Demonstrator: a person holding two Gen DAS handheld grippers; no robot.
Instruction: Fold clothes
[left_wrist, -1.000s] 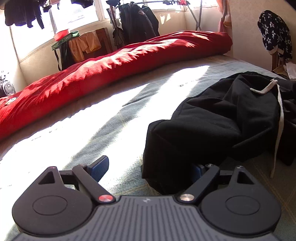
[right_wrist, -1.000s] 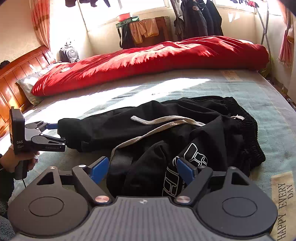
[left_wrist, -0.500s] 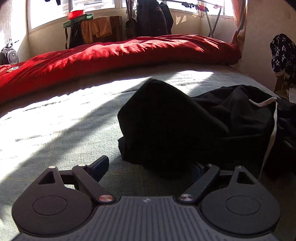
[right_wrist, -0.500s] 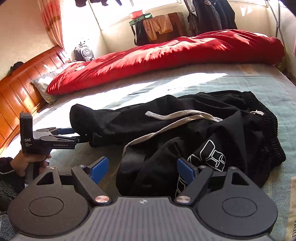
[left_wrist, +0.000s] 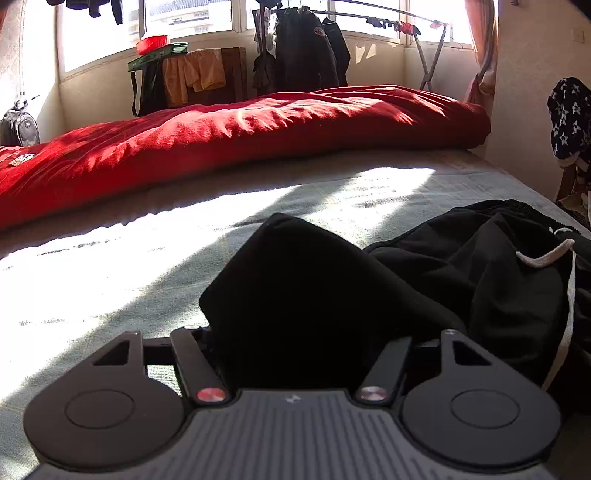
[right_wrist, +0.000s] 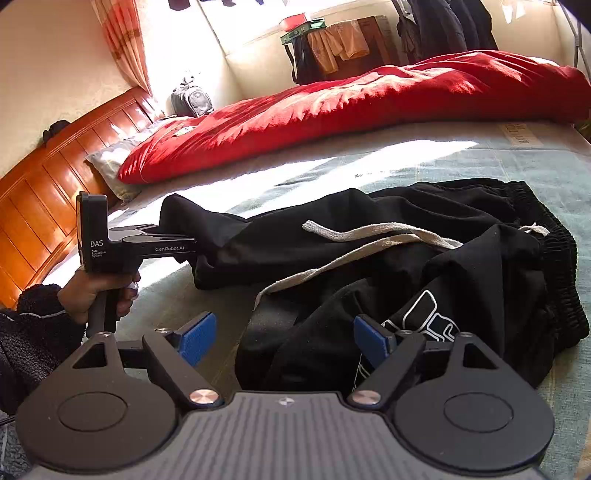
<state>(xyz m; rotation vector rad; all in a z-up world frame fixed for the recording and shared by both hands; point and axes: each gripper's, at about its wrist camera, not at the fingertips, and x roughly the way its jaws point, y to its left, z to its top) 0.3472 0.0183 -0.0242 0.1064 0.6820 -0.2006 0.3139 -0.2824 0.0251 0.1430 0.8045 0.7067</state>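
Trousers (right_wrist: 388, 266): left tongs (right_wrist: 177, 240) level, closing on leg end.

The black sweatpants (right_wrist: 388, 258) lay crumpled on the bed (right_wrist: 535, 162), not yet folded. The elastic waistband (right_wrist: 561, 254) was at the right side, and a white drawstring (right_wrist: 369, 236) ran loose across the cloth. A white outlined print (right_wrist: 424, 321) showed on the near part. One leg (right_wrist: 229, 236) stretched toward the left; its end (left_wrist: 314, 295) was raised a little from the bed, standing like a dark fold. The near part of the fabric was bunched in thick wrinkles, and I could not see the second leg clearly.
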